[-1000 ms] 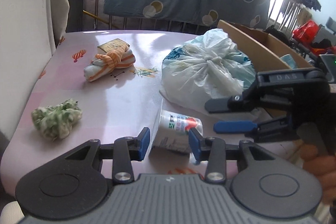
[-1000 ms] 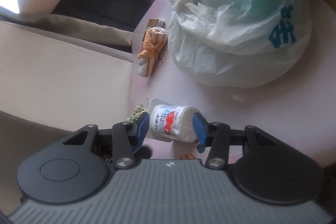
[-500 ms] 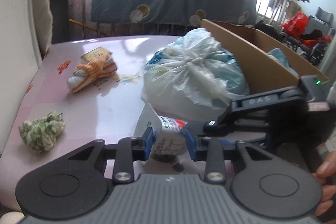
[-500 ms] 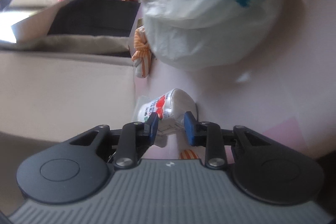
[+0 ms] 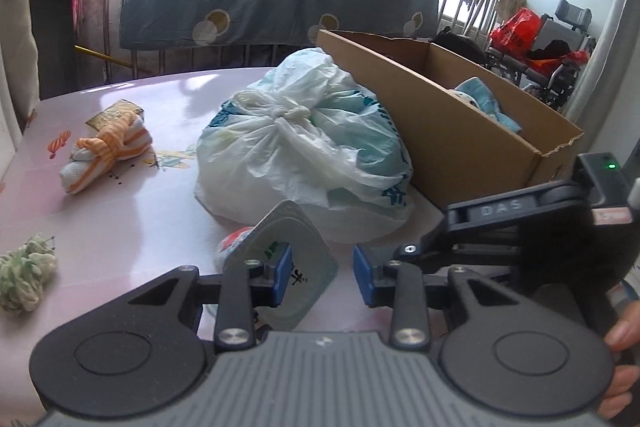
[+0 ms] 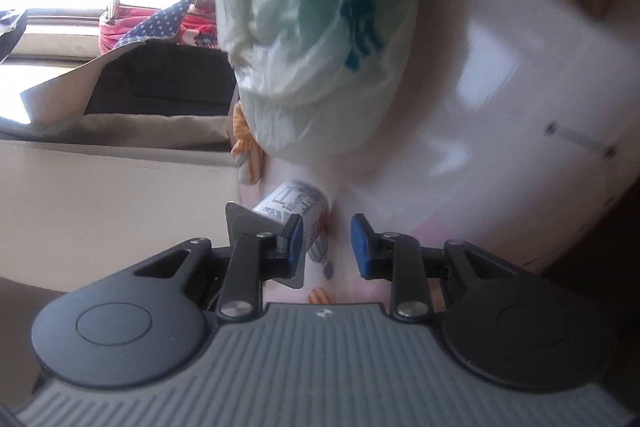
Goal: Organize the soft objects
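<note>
The small cup with the foil lid sits at the near edge of the surface, tipped so its lid faces the left wrist camera. It lies against the left finger of the left gripper, not between the pads. The right wrist view shows the same for the right gripper: the cup is behind its left finger. Both grippers stand moderately open and hold nothing, with bare surface in each gap.

The main risk, as I judge it, is a missed grasp. If either gripper closes from here, it would catch only the lid's rim or nothing. That could flick the cup, and since the cup is round it may roll off the near edge. A finger could also dent or pierce the foil (the lid looks thin). The two grippers are close together and could knock into each other.

Just beyond the cup is the knotted plastic bag, which touches the cardboard box on its right. A nudge could wedge the cup under the bag. Far left lies the striped cloth bundle, and near left the green wad, both well apart from the grippers.

Half a second ago both grippers were pinched narrowly on the cup. Now they are wider, and the cup has turned and slipped to the left of both gaps.
</note>
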